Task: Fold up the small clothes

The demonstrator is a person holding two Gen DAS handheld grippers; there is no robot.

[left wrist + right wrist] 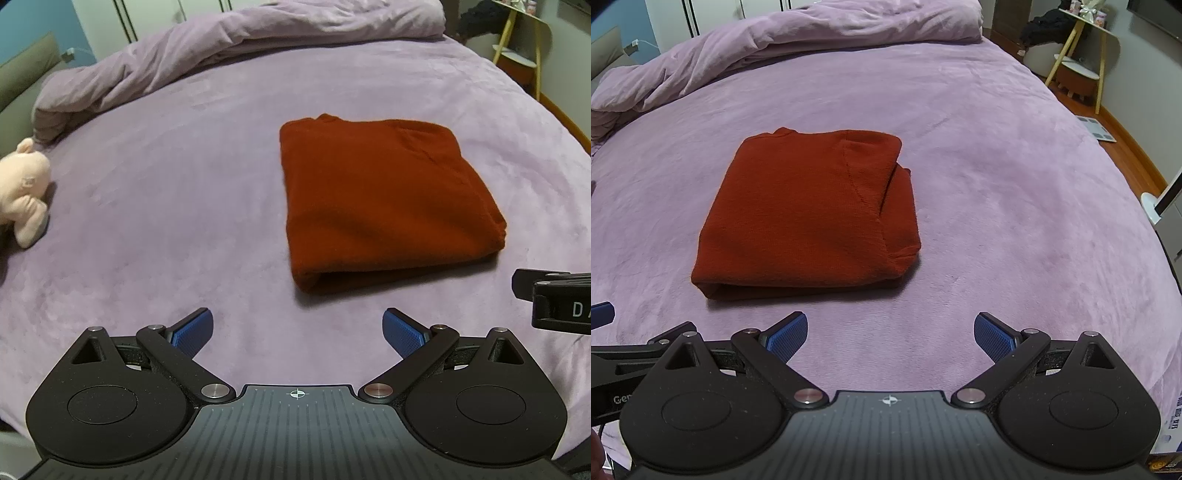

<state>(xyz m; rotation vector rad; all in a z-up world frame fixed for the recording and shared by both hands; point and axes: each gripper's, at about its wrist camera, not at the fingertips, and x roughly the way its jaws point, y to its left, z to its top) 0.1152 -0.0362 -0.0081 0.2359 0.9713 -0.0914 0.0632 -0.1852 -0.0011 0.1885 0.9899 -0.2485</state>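
A: Count, largest first?
B: One lilac bed; one bunched duvet; one folded rust garment flat mid-bed; one pink plush toy at the left edge.
A: Grippers?
B: Two. Left gripper and right gripper both spread wide, empty, near the garment, not touching.

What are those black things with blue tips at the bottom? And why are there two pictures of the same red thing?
Those are two hand-held grippers, like big tongs a person squeezes. Each carries a camera looking along its blue fingers. One picture comes from the left hand-held gripper, the other from the right hand-held gripper. Both are open and hold nothing. The red thing is a folded sweater lying on a purple bed. A pink plush toy sits at the left edge.
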